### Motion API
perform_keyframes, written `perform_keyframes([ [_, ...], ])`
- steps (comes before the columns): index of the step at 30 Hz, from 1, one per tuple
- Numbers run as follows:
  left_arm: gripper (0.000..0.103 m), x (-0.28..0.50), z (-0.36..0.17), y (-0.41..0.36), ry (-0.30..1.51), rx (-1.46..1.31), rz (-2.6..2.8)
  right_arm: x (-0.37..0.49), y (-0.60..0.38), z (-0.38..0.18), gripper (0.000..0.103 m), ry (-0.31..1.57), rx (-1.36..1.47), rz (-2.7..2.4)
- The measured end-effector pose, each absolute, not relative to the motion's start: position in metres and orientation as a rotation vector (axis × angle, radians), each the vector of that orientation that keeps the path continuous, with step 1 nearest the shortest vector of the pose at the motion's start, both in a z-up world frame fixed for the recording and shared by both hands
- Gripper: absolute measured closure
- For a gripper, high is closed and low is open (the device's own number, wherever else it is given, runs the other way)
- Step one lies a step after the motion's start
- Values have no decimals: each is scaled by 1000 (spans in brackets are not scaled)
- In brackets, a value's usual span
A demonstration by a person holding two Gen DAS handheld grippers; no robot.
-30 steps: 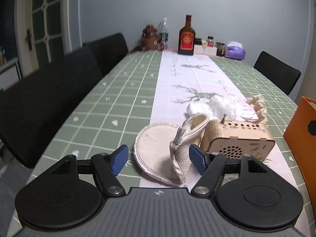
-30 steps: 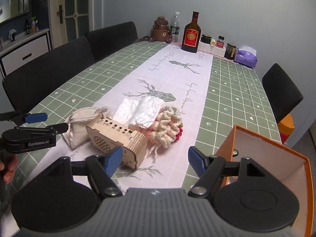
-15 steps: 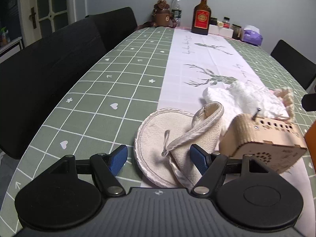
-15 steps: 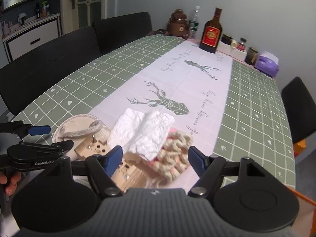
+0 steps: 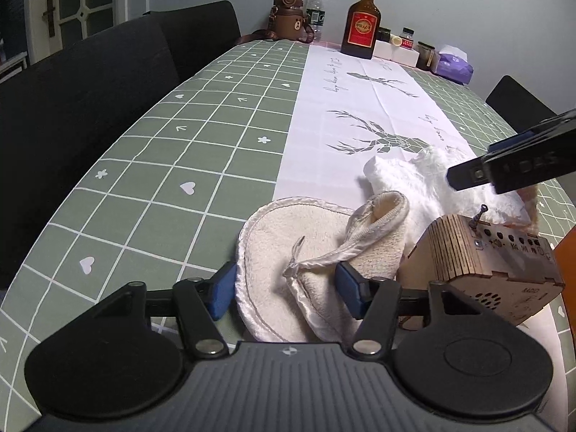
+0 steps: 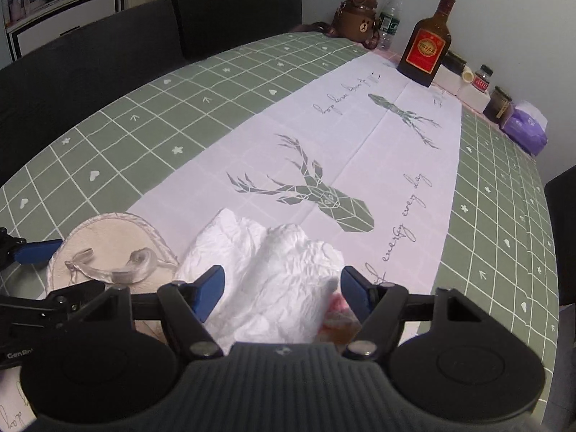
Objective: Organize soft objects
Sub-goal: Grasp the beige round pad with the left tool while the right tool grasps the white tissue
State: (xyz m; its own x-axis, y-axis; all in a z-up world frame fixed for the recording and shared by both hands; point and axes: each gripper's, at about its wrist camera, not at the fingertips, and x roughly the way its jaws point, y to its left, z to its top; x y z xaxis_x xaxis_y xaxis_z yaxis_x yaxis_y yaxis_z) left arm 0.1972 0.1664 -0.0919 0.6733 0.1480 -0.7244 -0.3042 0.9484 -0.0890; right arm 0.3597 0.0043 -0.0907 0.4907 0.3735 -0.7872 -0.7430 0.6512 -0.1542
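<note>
A cream terry pad with a satin strap (image 5: 284, 252) lies on the table between the open fingers of my left gripper (image 5: 286, 293); it also shows in the right wrist view (image 6: 111, 252). A crumpled white cloth (image 6: 273, 273) lies between the open fingers of my right gripper (image 6: 280, 293); it also shows in the left wrist view (image 5: 424, 183). A cream and pink knitted piece (image 6: 336, 315) peeks from under the cloth. My right gripper shows in the left wrist view (image 5: 511, 160) above the cloth.
A wooden slatted box (image 5: 486, 262) stands right of the pad. An orange box edge (image 5: 567, 262) is at far right. A brown bottle (image 6: 426, 48), bear flask (image 6: 360, 23), water bottle (image 6: 390, 10), jars and purple tissue pack (image 6: 523, 131) stand at the far end. Black chairs (image 5: 82, 108) line the left side.
Both grippers have moved forward and down. The left now straddles the cream pad; the right now straddles the white cloth and has entered the left wrist view.
</note>
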Motion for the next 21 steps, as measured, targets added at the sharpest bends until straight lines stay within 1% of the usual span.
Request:
perform_keyframes([
  [1, 50, 197, -91, 165, 789, -204, 254, 360, 6, -94, 42, 806, -529, 719],
  [2, 62, 197, -90, 163, 786, -197, 252, 360, 8, -96, 43, 802, -541, 722],
  [3, 72, 197, -89, 161, 785, -185, 258, 359, 9, -98, 49, 798, -554, 726],
  [4, 75, 198, -88, 159, 785, -169, 269, 358, 11, -100, 58, 801, -567, 733],
  [5, 81, 198, -87, 158, 786, -155, 275, 358, 12, -102, 62, 806, -574, 740],
  [8, 86, 198, -87, 158, 786, -149, 285, 355, 16, -108, 78, 812, -603, 761],
  [9, 86, 198, -87, 157, 785, -145, 289, 355, 17, -109, 91, 816, -610, 765],
  [12, 91, 197, -85, 157, 776, -148, 298, 356, 18, -109, 95, 822, -590, 781],
  [21, 93, 178, -57, 166, 657, -196, 344, 343, 11, -73, 96, 741, -481, 803],
])
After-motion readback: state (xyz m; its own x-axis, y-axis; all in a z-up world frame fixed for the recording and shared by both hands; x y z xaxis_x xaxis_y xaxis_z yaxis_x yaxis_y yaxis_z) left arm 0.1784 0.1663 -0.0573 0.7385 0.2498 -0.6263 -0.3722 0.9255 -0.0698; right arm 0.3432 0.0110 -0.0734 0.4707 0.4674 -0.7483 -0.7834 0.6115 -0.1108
